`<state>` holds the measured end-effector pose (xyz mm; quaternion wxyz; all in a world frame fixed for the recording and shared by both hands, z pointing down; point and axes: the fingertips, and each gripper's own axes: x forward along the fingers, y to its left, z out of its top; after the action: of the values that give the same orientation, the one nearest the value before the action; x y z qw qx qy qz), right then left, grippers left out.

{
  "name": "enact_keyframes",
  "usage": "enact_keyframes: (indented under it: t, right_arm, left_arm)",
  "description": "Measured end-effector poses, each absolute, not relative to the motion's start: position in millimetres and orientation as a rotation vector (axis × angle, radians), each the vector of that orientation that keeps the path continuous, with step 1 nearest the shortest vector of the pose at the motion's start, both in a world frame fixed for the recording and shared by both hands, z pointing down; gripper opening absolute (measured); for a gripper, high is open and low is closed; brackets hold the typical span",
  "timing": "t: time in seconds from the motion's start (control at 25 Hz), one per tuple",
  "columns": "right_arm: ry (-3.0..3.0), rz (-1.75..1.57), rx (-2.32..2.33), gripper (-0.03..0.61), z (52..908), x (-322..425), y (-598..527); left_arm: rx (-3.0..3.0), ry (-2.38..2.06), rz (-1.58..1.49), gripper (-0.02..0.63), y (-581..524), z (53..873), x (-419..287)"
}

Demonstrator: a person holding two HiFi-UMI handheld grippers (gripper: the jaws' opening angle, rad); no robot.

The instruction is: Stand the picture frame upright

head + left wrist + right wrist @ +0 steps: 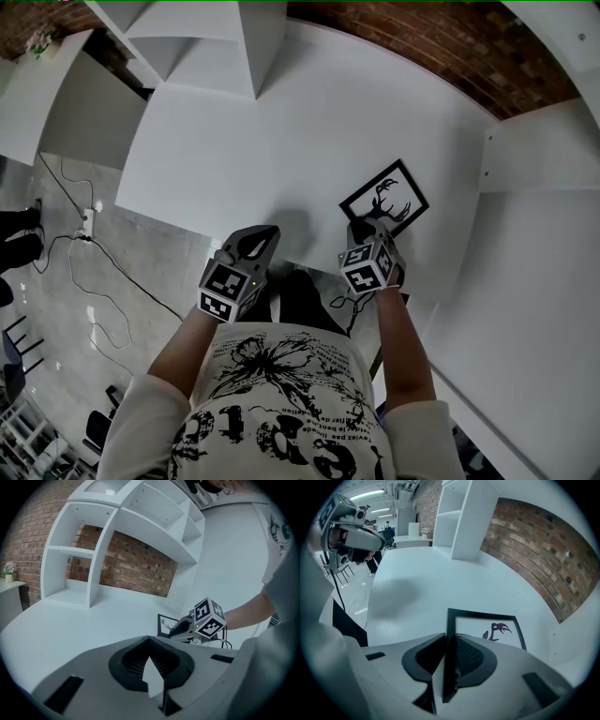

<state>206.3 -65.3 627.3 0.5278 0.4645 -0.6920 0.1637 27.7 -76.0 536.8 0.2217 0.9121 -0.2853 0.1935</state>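
Observation:
The black picture frame [384, 199] holds a deer-antler print and lies on the white table [281, 131] at the right. My right gripper [367, 225] is shut on the frame's near side. In the right gripper view the black frame edge [449, 634] runs straight between the pads, and the print [494, 631] shows beyond. From the left gripper view the frame [165, 624] looks tipped up behind the right gripper [183, 629]. My left gripper [265, 234] hangs over the table's front edge, left of the frame, shut on nothing [151, 660].
White shelving [202, 42] stands at the back left of the table, against a brick wall [487, 52]. A white side panel [534, 150] rises to the right of the frame. Cables [84, 234] lie on the floor at the left.

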Motion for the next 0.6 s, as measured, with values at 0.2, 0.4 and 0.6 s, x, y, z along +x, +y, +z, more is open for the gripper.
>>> enact_keyframes:
  t: [0.2,0.4,0.6]
  right_arm:
    - [-1.678,0.373,1.073,0.075,627,176,-55]
    - [-1.678,0.347,1.049,0.075,626,144,-42]
    - [-1.692,0.332,1.032,0.075,625,121,-32]
  left_arm:
    - [2.518,-0.781,0.539,0.009,-71,540,11]
    - [2.509,-0.743,0.568,0.009,-57,546,-11]
    - [2.519,-0.717,0.571,0.009,-46,546,-25]
